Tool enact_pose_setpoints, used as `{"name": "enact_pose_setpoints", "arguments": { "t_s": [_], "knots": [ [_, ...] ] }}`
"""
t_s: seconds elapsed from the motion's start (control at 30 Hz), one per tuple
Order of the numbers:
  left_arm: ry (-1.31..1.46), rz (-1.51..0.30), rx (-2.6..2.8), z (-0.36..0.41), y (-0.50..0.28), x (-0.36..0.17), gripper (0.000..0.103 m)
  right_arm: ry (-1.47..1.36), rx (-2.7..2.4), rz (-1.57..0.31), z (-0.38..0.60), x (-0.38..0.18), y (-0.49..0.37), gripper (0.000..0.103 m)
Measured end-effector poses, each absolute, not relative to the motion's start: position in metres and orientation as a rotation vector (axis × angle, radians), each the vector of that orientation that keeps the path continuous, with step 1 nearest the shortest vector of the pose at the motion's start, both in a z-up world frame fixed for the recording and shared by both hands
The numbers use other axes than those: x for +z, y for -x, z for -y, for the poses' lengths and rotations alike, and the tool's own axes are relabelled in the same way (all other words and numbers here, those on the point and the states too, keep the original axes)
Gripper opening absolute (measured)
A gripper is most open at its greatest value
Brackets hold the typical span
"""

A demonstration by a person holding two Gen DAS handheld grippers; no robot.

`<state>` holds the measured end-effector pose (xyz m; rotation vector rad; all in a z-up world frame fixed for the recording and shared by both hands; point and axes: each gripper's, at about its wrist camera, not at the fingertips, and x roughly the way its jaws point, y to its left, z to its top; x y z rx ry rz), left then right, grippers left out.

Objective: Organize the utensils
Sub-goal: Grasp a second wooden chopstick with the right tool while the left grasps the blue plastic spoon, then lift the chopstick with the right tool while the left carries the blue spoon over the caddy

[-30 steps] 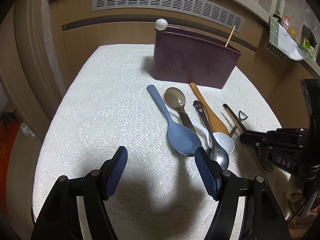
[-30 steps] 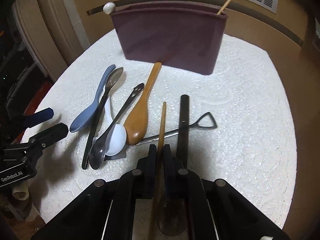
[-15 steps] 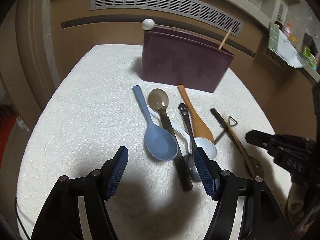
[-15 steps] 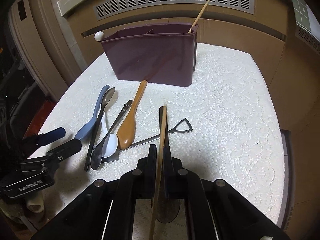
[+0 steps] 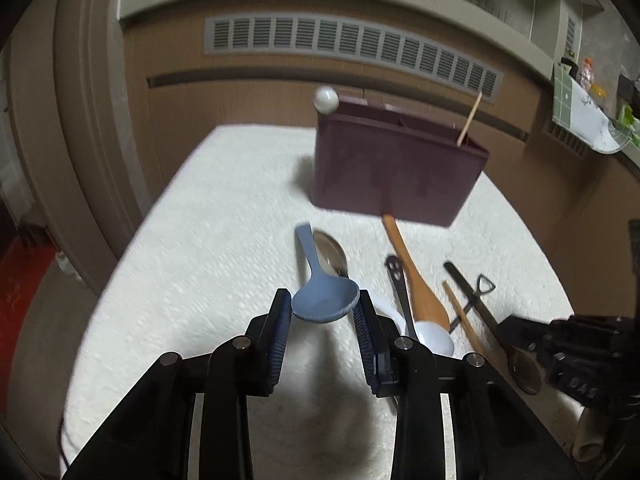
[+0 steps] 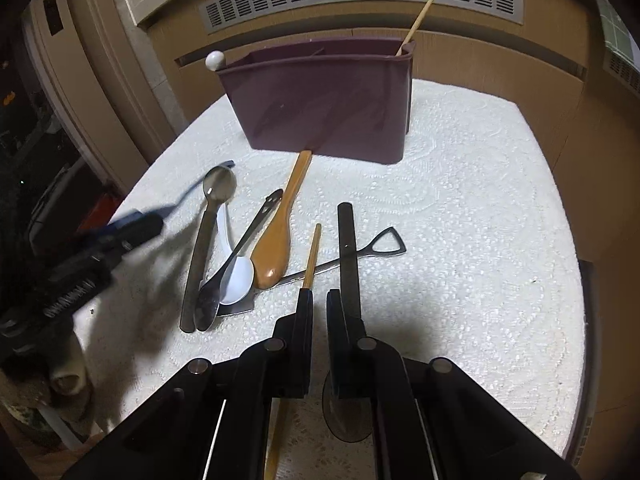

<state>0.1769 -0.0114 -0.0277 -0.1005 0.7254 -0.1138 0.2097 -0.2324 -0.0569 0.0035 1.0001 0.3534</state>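
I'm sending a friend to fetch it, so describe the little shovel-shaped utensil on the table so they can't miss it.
Start at the maroon utensil caddy standing on the white lace tablecloth. In front of it lies a row of spoons; the metal shovel utensil lies crosswise under the black handle. Only it has a triangular open-loop grip.

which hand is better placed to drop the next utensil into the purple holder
Left. Its tongs have just closed on the blue spoon, facing the holder. The right tongs look nearly shut beside the wooden stick.

Left of spoons: bare white cloth (image 5: 192, 280) is lying open to you.
Ahead: maroon caddy (image 5: 392, 172) is blocking you.
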Motion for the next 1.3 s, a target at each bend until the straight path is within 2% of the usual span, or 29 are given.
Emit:
{"name": "enact_pose_setpoints", "arguments": {
  "t_s": [0.07,0.17,0.23,0.27,0.3,0.37,0.7,1.3],
  "knots": [
    [0.098,-0.697,-0.112,0.005,-0.175,-0.018,0.033,0.01,0.358,-1.025,0.225,-0.064,-0.214,0.012],
    [0.099,-0.671,-0.114,-0.002,-0.174,-0.009,0.033,0.04,0.336,-1.052,0.211,-0.074,-0.223,0.025],
    [0.098,-0.661,-0.112,-0.005,-0.175,-0.006,0.033,0.077,0.32,-1.036,0.203,-0.075,-0.225,0.025],
    [0.099,-0.658,-0.112,-0.006,-0.176,-0.004,0.033,0.11,0.311,-1.03,0.198,-0.076,-0.225,0.023],
    [0.1,-0.656,-0.113,-0.006,-0.176,-0.003,0.033,0.137,0.299,-1.023,0.194,-0.075,-0.225,0.009],
    [0.098,-0.65,-0.117,-0.006,-0.175,0.0,0.033,0.136,0.312,-1.031,0.192,-0.074,-0.223,0.006],
    [0.078,-0.601,-0.127,-0.001,-0.161,0.02,0.033,0.056,0.326,-0.917,0.214,-0.029,-0.197,0.005],
    [0.065,-0.566,-0.169,0.004,-0.142,0.039,0.032,-0.025,0.346,-0.845,0.227,0.004,-0.183,0.005]
  ]
}}
